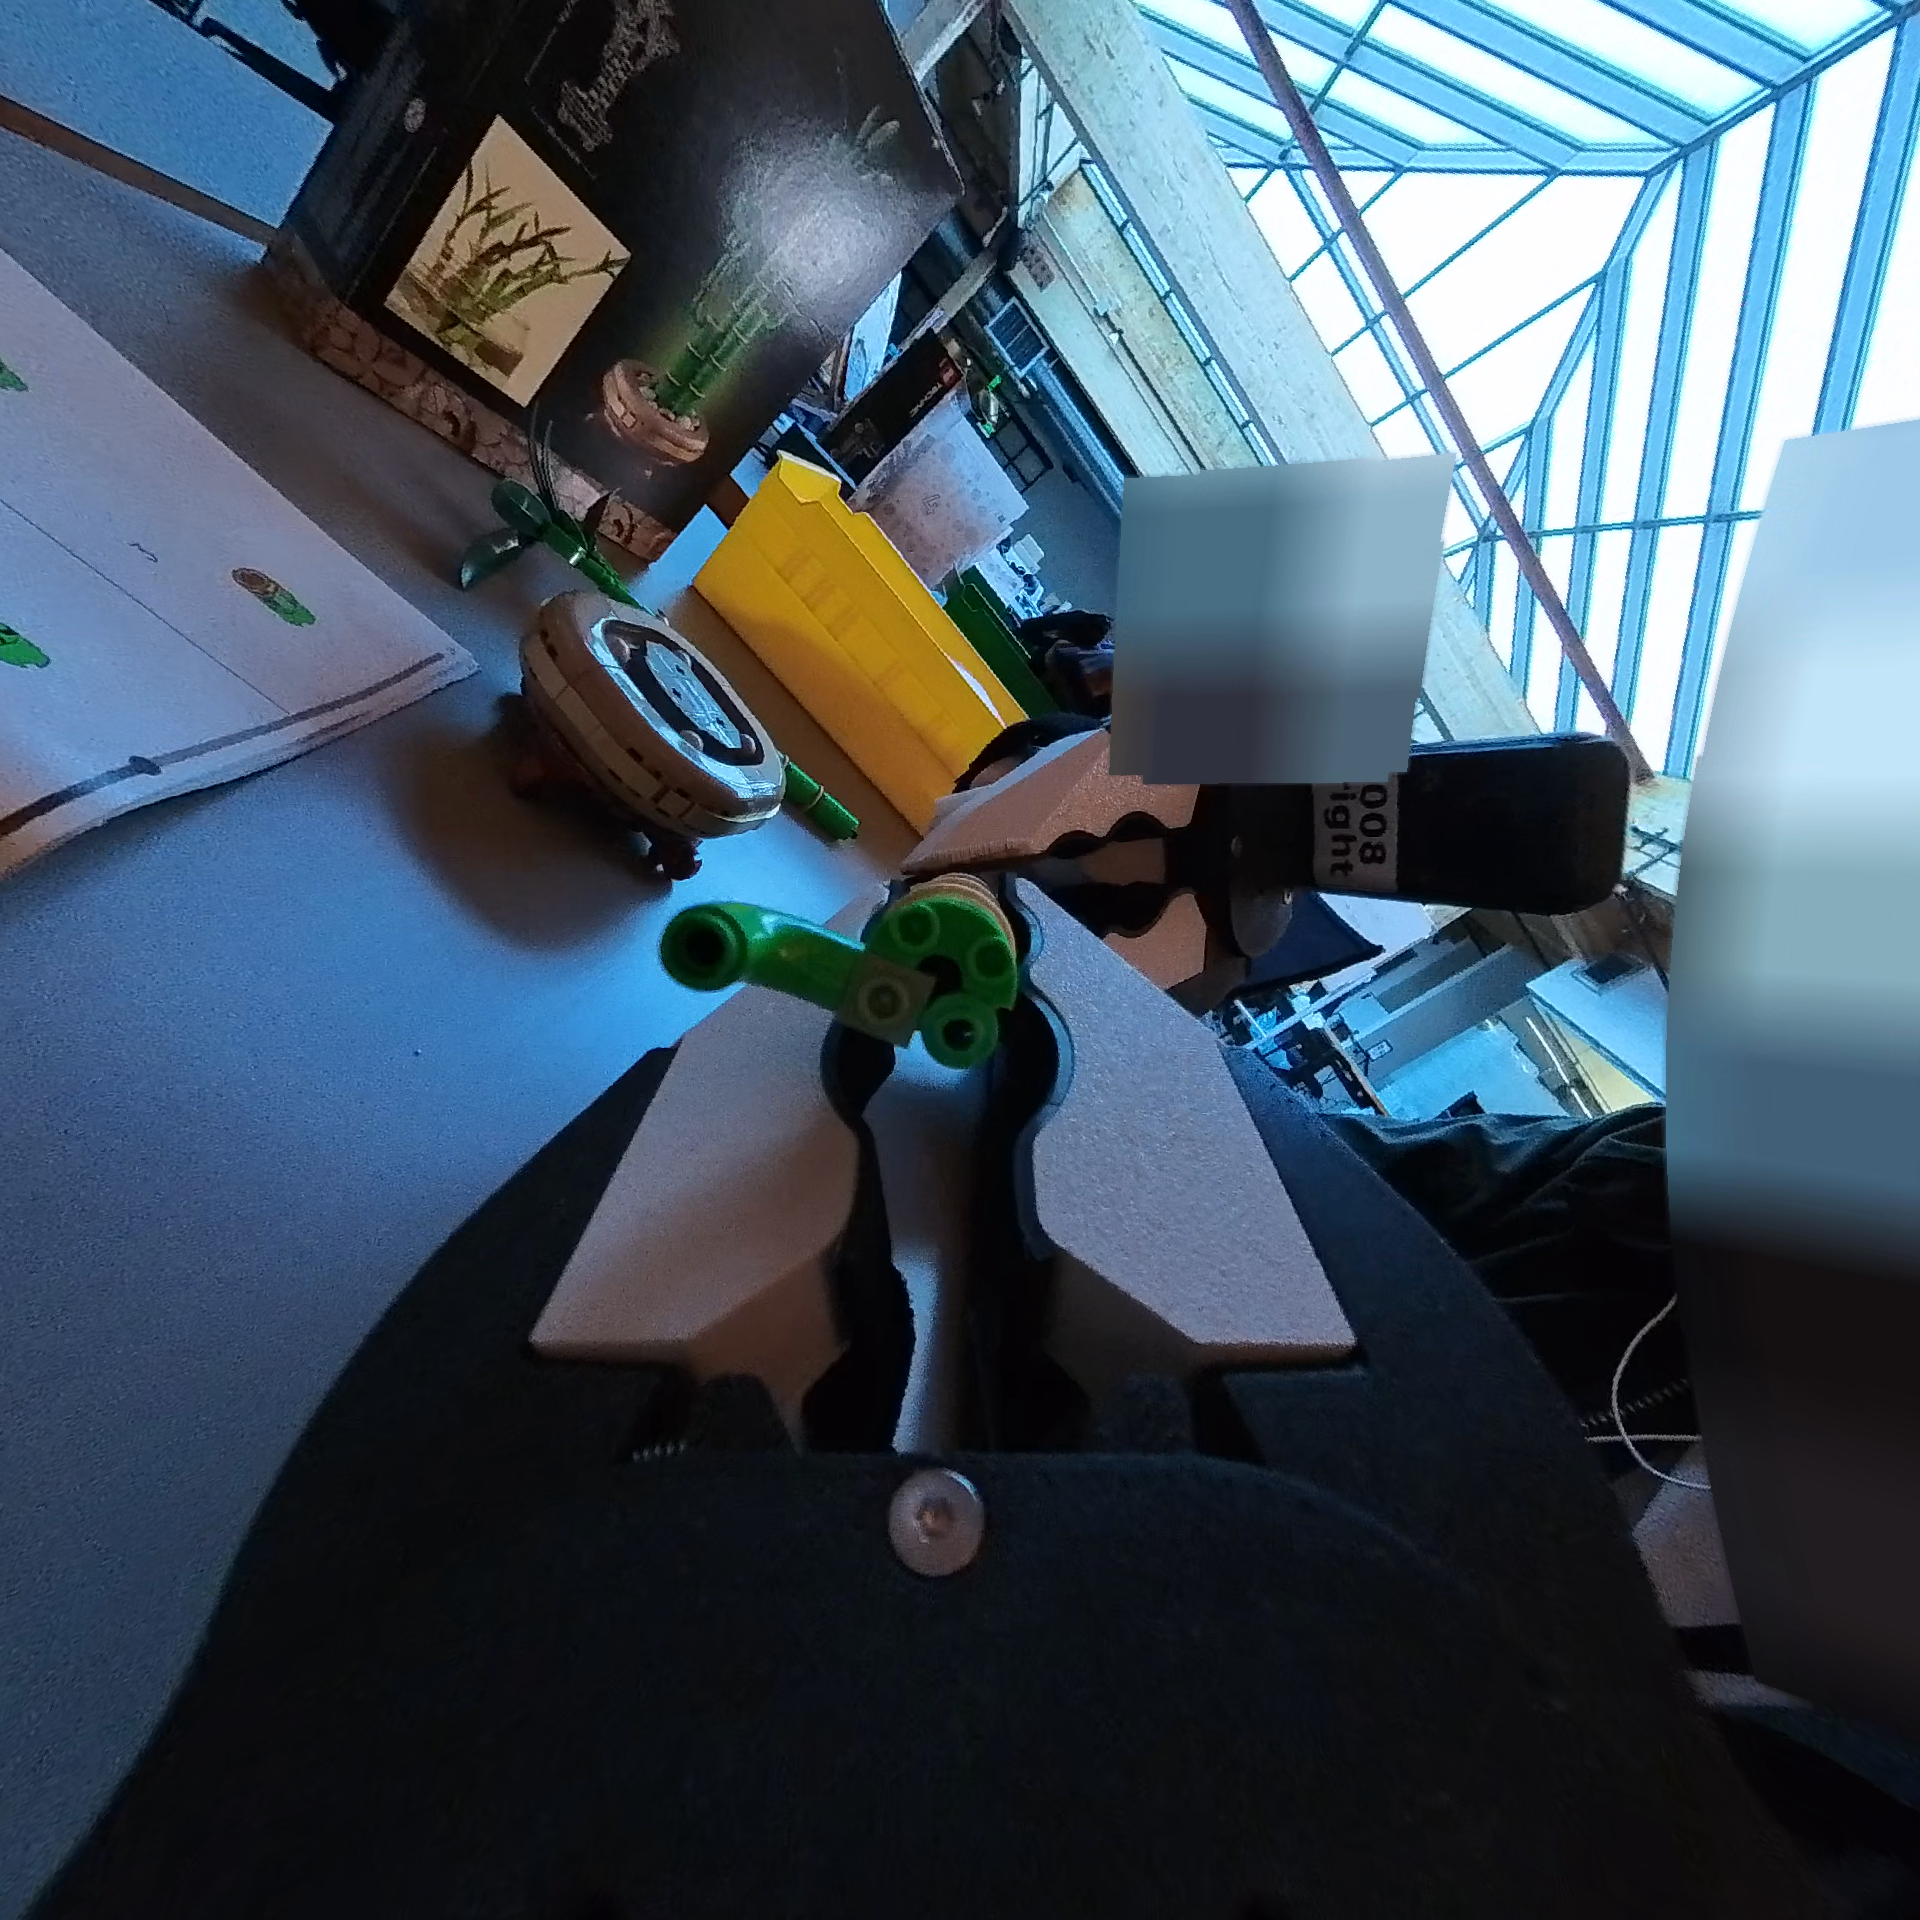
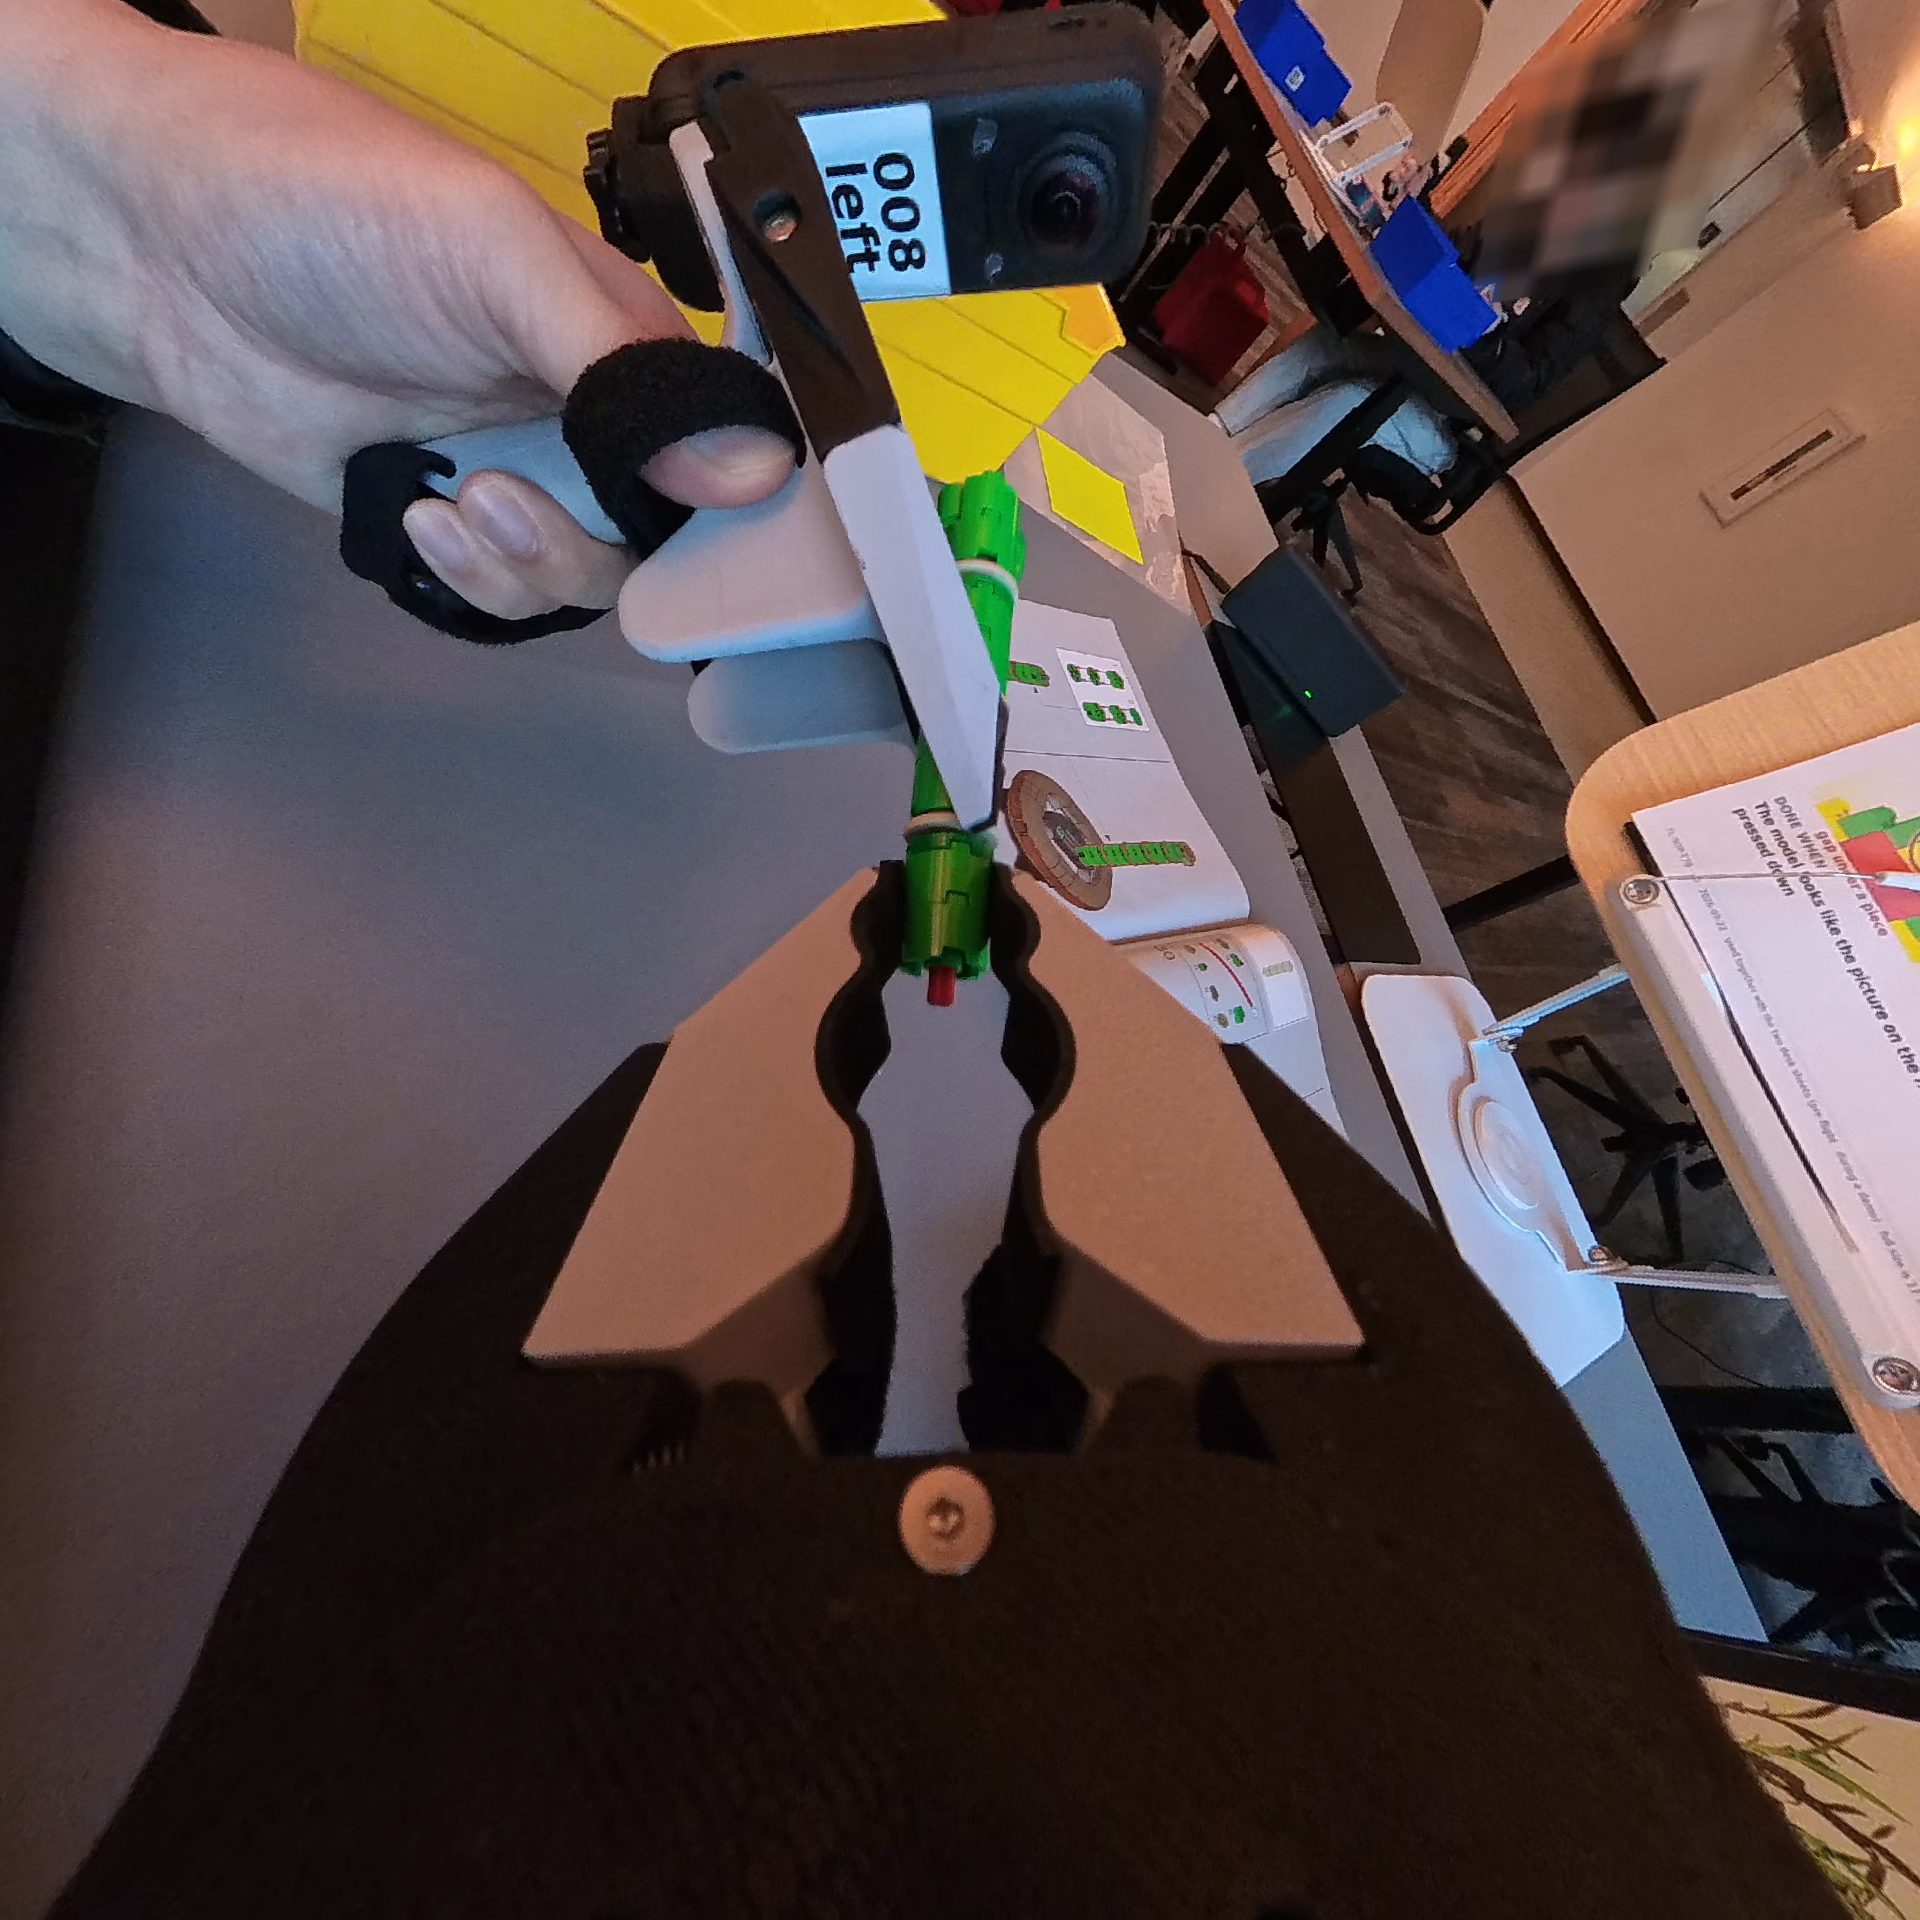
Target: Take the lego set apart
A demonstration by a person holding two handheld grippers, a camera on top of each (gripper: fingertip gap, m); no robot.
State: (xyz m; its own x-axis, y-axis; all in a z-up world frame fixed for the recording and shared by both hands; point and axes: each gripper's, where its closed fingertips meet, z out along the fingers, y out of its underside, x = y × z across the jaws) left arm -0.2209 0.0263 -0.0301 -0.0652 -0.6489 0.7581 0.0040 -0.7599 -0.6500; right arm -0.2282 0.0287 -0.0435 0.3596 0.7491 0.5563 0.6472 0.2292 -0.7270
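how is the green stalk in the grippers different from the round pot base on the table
The green stalk is long, thin and held in the air by both grippers. The round pot base is squat, tan and grey, and rests tipped on the table, untouched. Both are brick-built parts.

Bright green stalk (image 2: 948,914) with a red peg end (image 2: 940,987), yellow bin (image 1: 852,634), grey table (image 1: 260,1039).

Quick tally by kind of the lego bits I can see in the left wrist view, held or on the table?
Green stalk sections: 2, one held, one behind the pot
Leaf sprigs: 1
Round pots: 1
Total: 4
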